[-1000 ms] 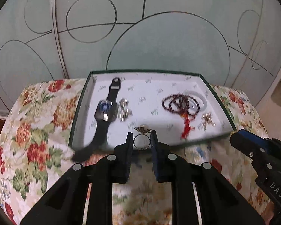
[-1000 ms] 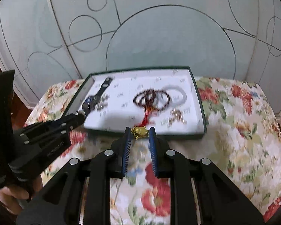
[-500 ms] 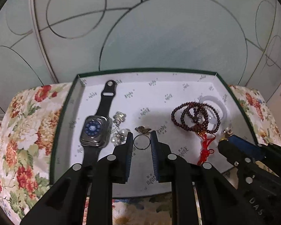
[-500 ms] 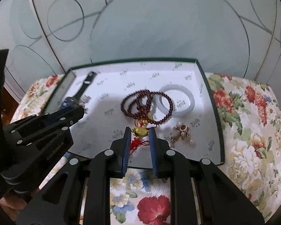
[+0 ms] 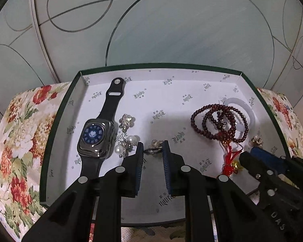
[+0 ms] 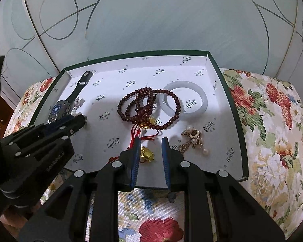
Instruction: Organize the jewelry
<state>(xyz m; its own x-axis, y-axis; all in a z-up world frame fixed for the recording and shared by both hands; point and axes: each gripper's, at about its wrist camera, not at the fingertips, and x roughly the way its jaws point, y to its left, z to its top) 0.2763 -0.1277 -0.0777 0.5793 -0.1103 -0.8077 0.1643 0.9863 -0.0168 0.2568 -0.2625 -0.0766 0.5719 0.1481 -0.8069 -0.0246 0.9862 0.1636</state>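
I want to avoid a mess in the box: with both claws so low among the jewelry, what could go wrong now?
1. One finger of the right claw sits right beside the red cord of the bead bracelet; pulling back could snag it and drag the beads.
2. The left claw stands close to the pearl earrings, next to the ring; a sideways move may knock them.

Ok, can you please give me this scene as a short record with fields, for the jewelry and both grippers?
container: green box, white lining
box, left part: smartwatch, pearl earrings
box, right part: bead bracelet overlapping white bangle
left gripper: ring between its fingers; grip unclear
right gripper: open; gold charm in the gap, not clamped
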